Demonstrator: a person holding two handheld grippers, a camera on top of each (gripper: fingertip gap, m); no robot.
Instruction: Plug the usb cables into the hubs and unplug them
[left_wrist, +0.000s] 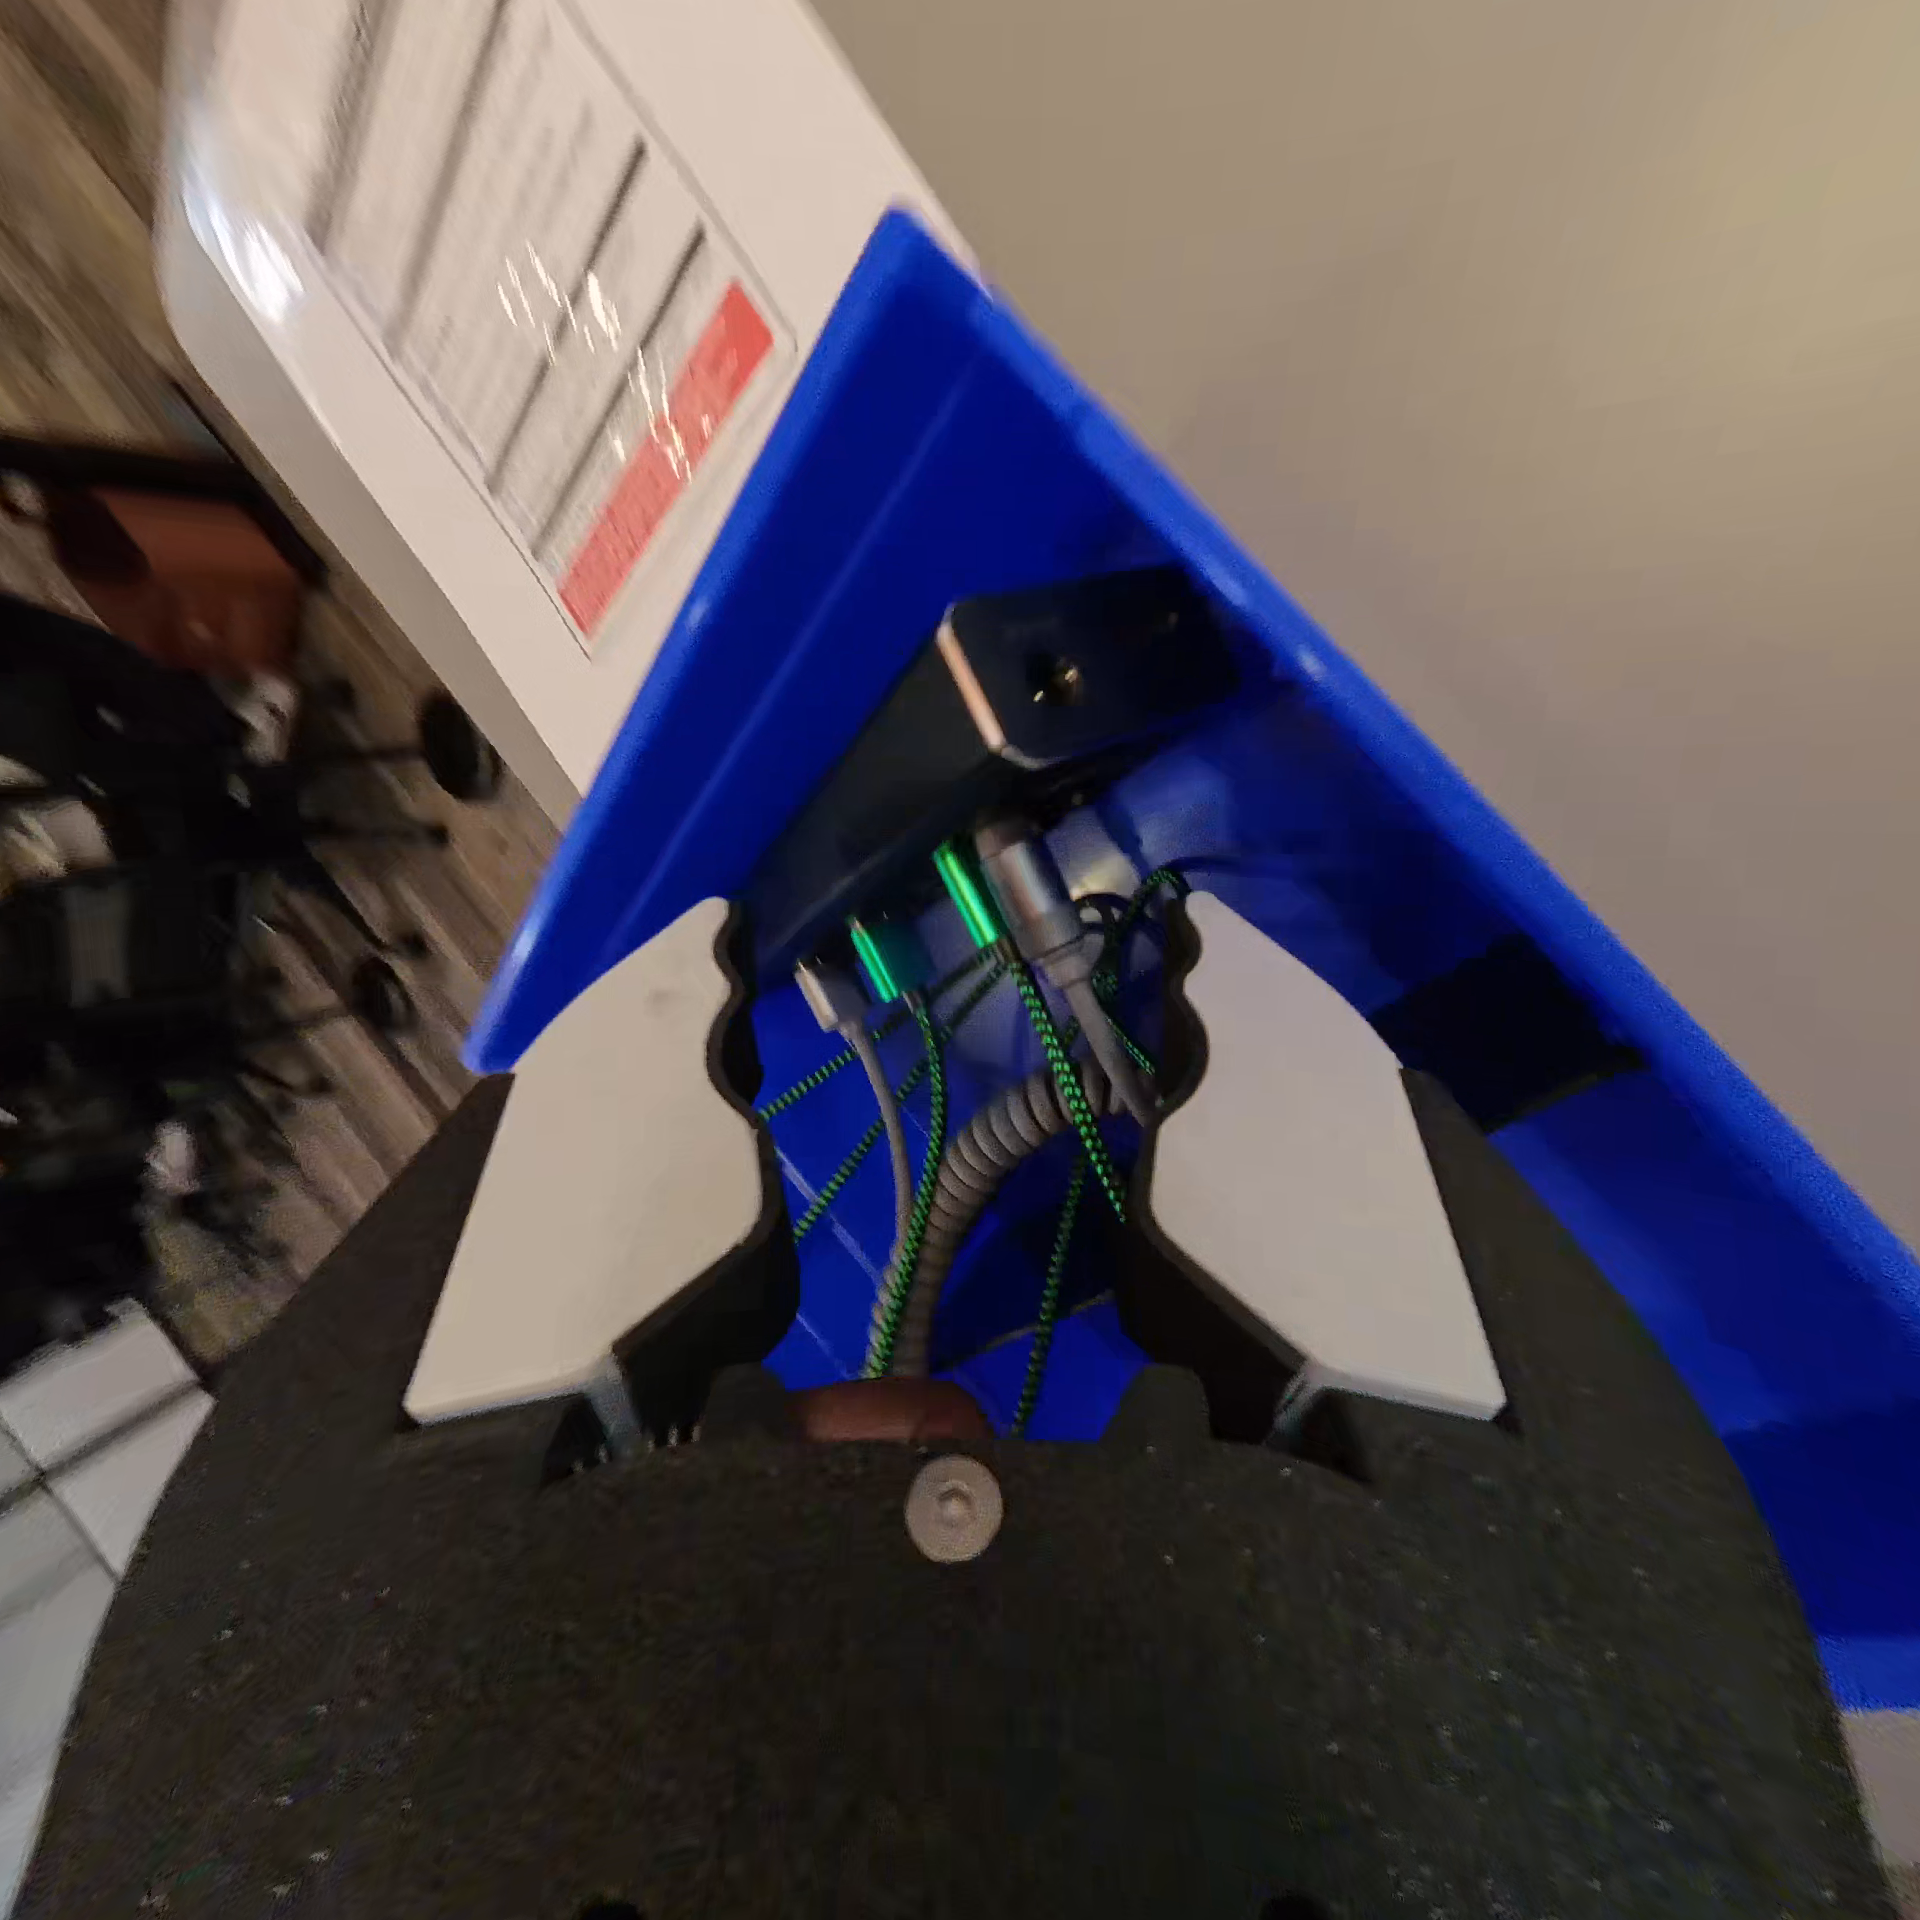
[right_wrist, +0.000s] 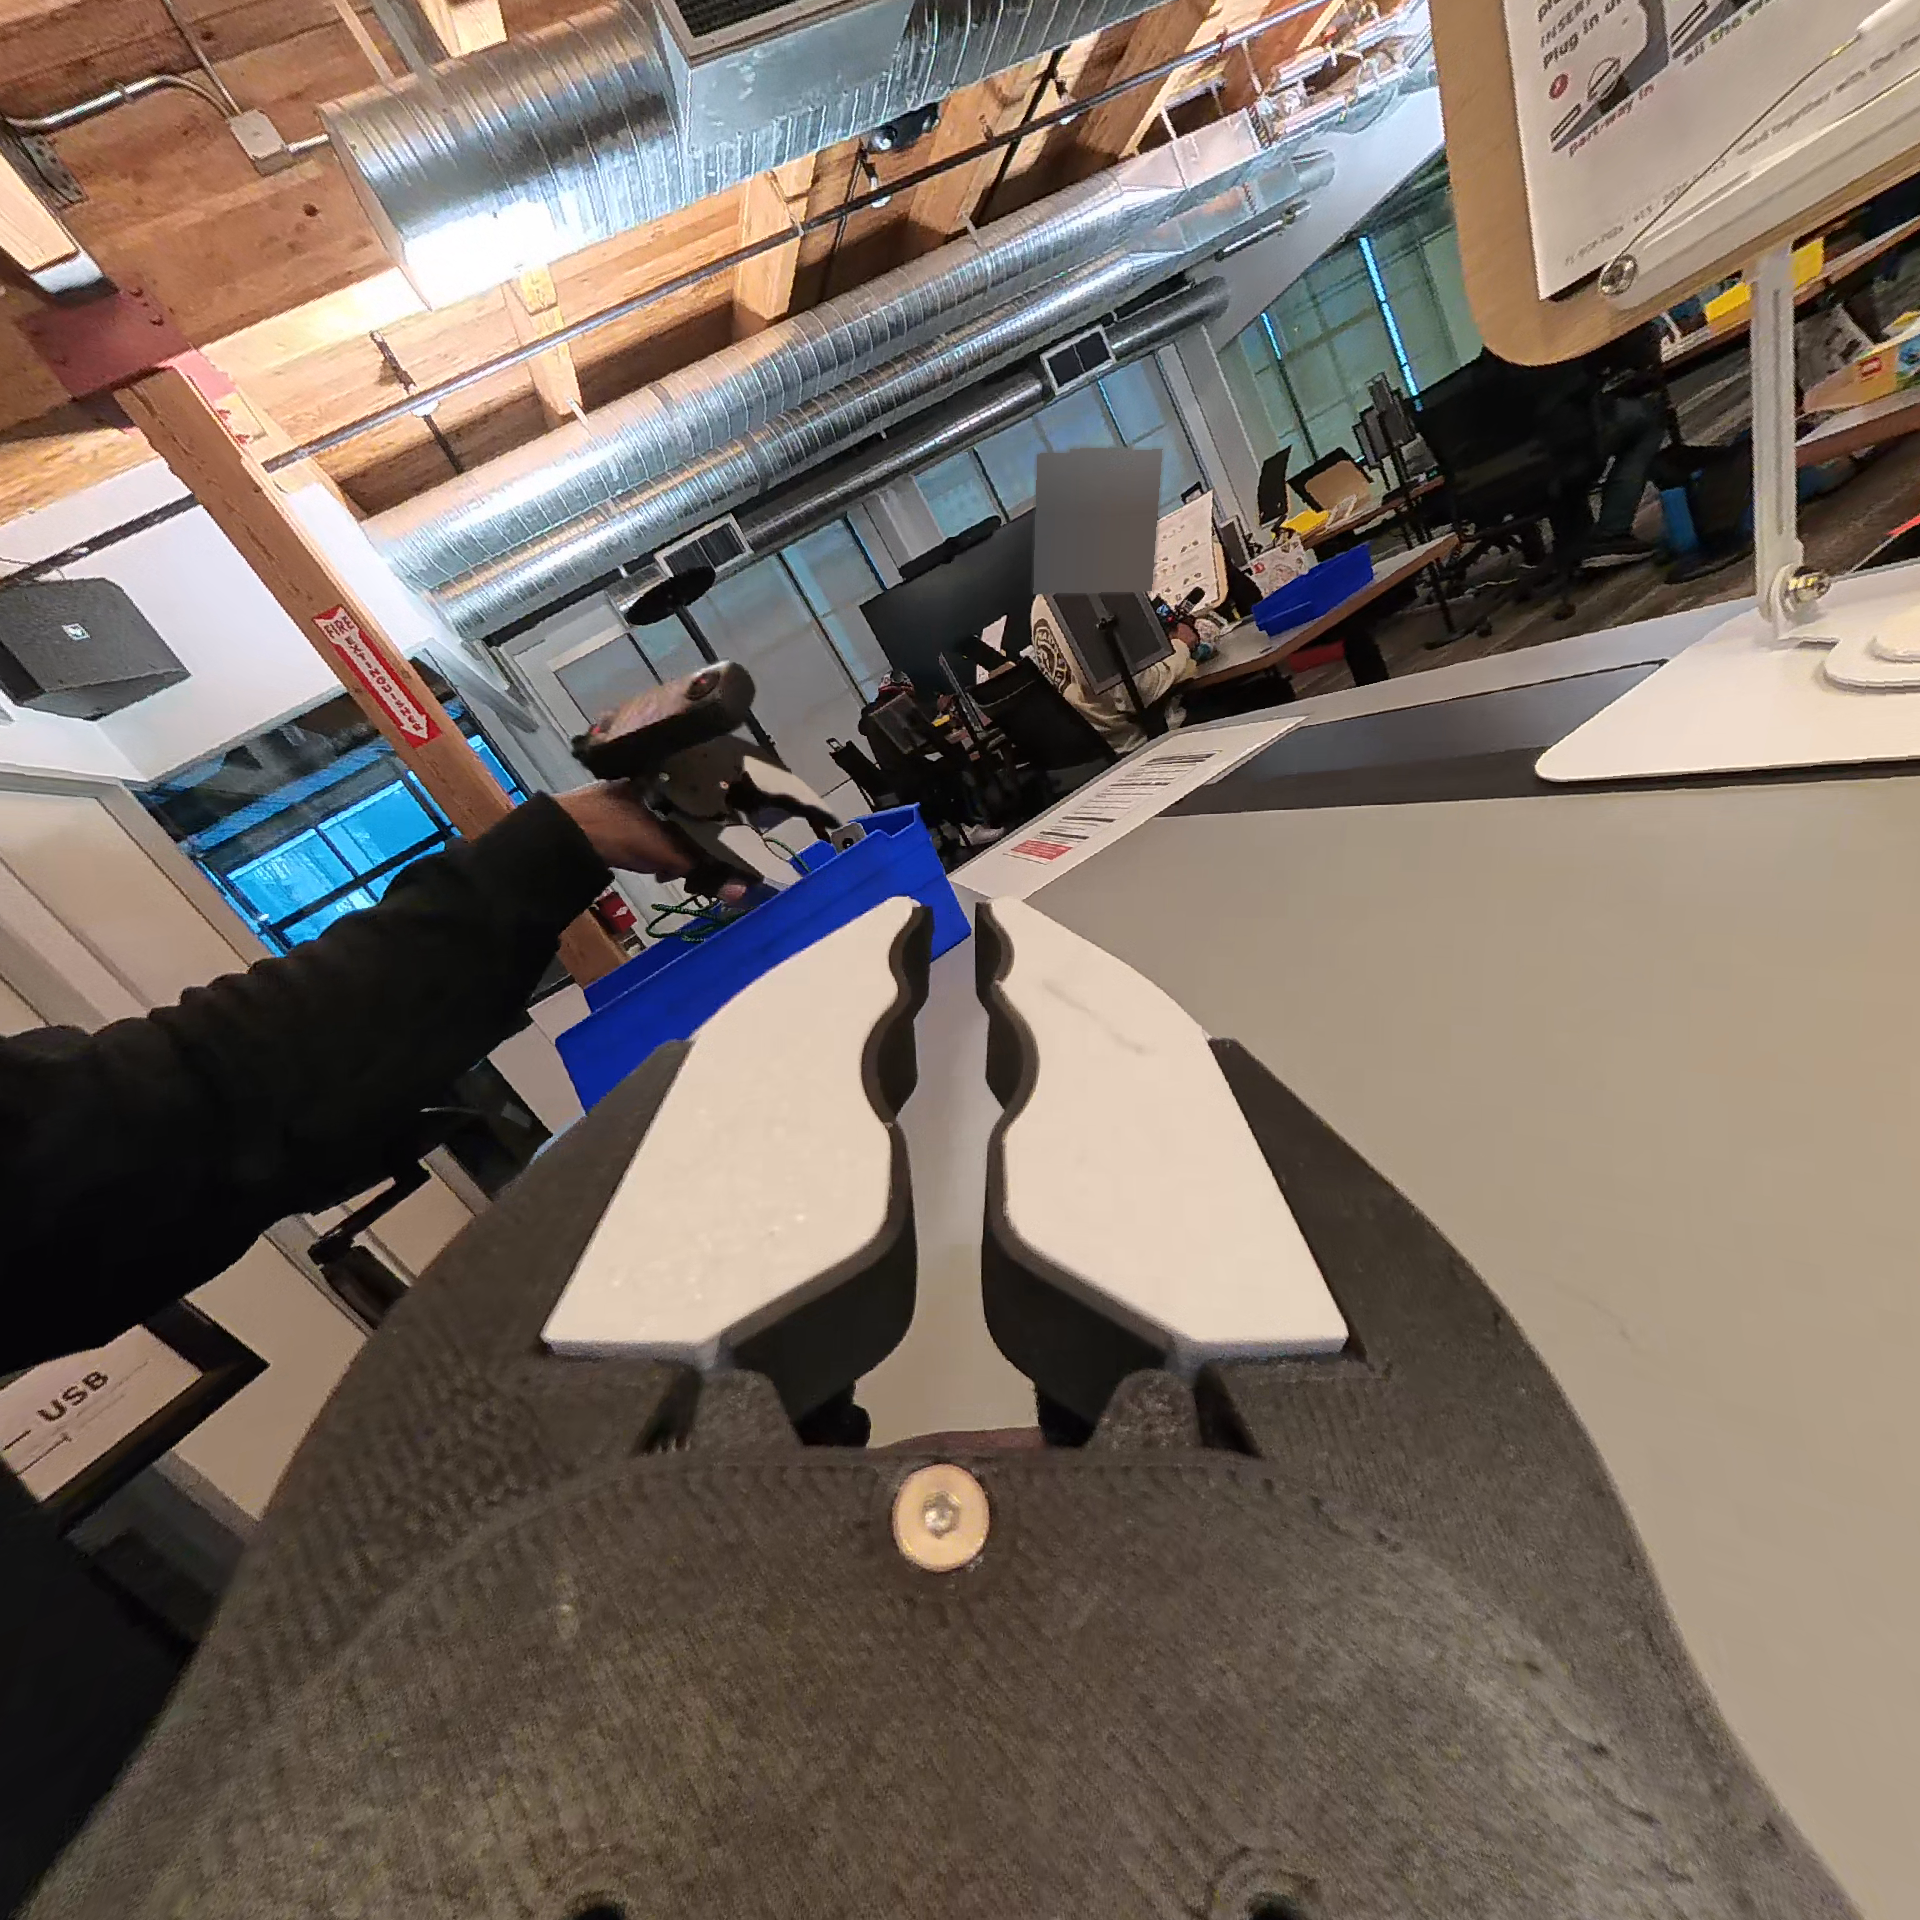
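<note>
A: Where's the left gripper (left_wrist: 956, 935) right now?

B: Over the blue plastic bin (left_wrist: 1039, 499), its white fingers (left_wrist: 613, 1164) spread wide. Nothing is pinched between them; the cables run through the gap untouched.

A: And the hub?

B: A dark USB hub (left_wrist: 1039, 686) sits inside the bin, against its far wall. Two connectors with glowing green shells (left_wrist: 961, 888) and a silver one (left_wrist: 1023, 883) are at its near edge. They look plugged in, though the picture is blurred there, so I can't be sure how deep they sit.

A: The cables themselves?

B: Green-and-black braided cables (left_wrist: 1060, 1049) cross each other in the bin, alongside a grey coiled cable (left_wrist: 987, 1143) and a plain grey one.

A: What about the right gripper (right_wrist: 948, 920)?

B: It hovers over the grey table (right_wrist: 1455, 1039), well apart from the bin, fingers nearly together with only a narrow slit between them, holding nothing.

A: Can that view see the other side?

B: Yes: a hand (right_wrist: 623, 826) in a black sleeve (right_wrist: 260, 1039) holds the left gripper above the bin at the table's edge. A white label with a red patch (left_wrist: 582, 395) lies on the table beside the bin.
</note>
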